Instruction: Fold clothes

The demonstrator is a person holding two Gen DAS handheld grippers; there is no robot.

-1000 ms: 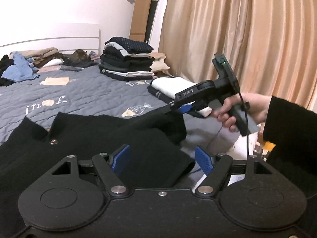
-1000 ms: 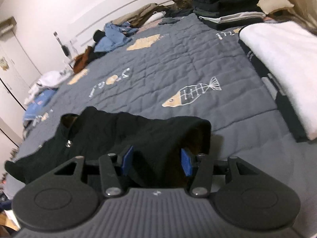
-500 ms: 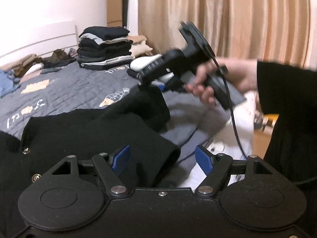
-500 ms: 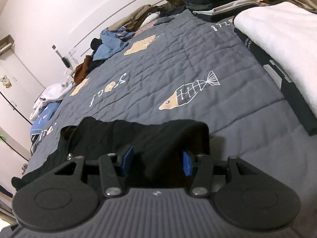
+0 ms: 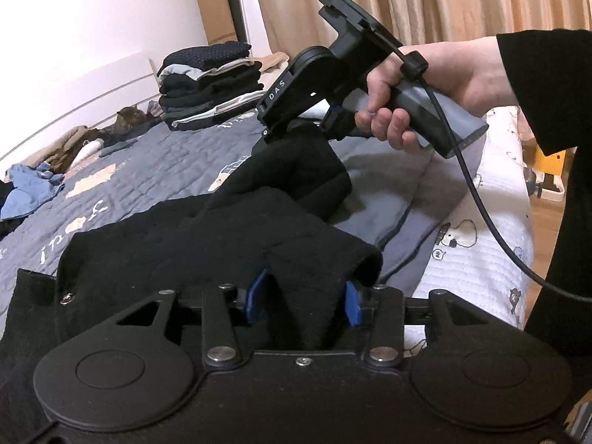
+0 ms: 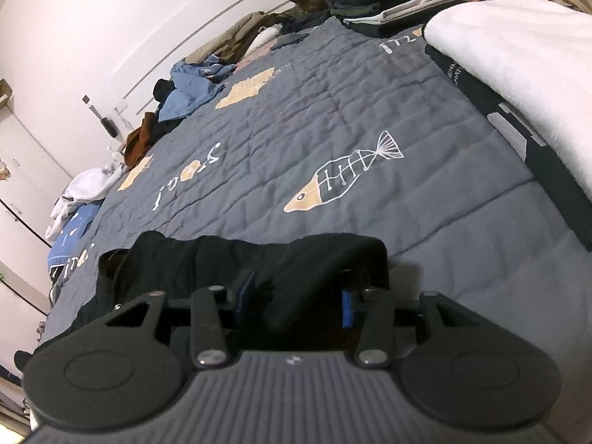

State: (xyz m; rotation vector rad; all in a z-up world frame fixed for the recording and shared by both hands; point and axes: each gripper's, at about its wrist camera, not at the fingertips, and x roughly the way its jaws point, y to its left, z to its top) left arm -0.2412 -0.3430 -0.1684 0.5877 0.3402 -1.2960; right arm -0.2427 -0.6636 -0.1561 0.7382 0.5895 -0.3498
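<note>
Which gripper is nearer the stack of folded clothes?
Right. The right gripper holds the black garment further up the bed toward the stack; the left gripper grips it nearer the bed's edge.

Grey quilt (image 6: 333, 118) spread wide, fish print (image 6: 344, 181) on it, cat (image 5: 129, 120) lying by the headboard, beige curtain (image 5: 462, 0) behind.

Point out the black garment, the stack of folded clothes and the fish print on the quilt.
black garment (image 5: 236, 244), left wrist view, on its upper fold.
stack of folded clothes (image 5: 211, 81), left wrist view, mid-pile.
fish print (image 6: 342, 177), right wrist view, on its ribcage.
</note>
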